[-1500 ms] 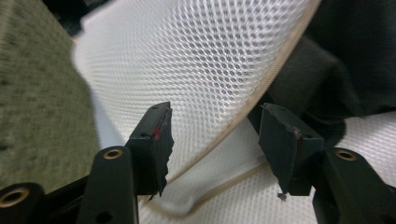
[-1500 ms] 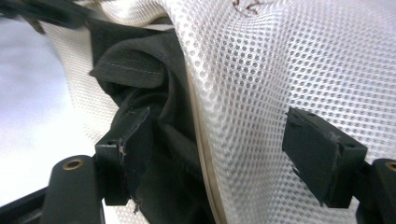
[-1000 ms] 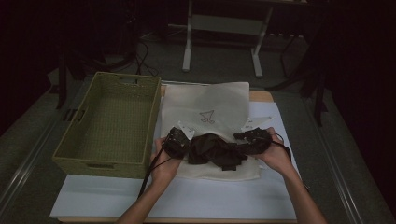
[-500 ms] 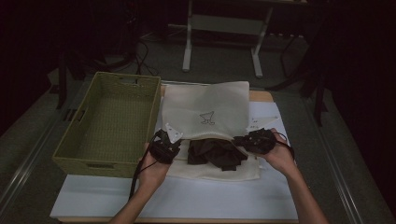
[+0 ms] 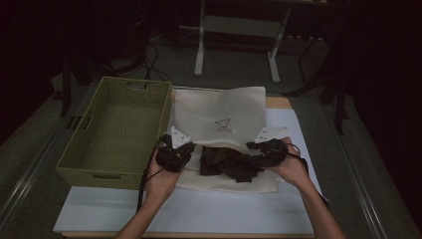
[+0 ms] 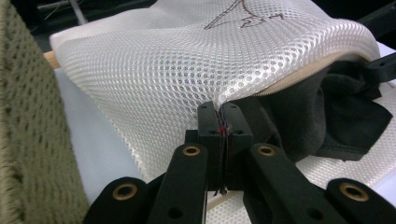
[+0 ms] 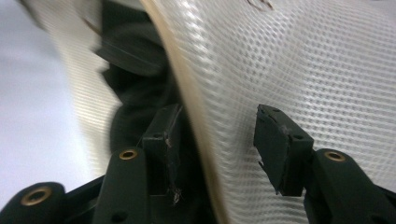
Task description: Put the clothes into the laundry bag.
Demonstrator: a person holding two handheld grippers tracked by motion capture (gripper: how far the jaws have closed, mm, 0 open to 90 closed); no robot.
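A white mesh bag with a small dark logo lies flat on the table, its opening towards the person. A dark garment sits half inside that opening. My left gripper is shut on the bag's upper edge and holds it up, the jaws pinched on the mesh beside the garment. My right gripper is at the opening's right end. Its jaws have just been opening; the bag's beige hem and mesh stand between them, untouched, with the garment behind.
A green woven basket, empty, stands at the left against the bag. A white sheet covers the table's near part. Metal stand legs rise on the floor beyond the far edge. The surroundings are dark.
Both grippers have left the dark garment and moved apart to the ends of the bag's opening. The left one has closed on the upper edge and lifted it; the garment now lies partly under it.
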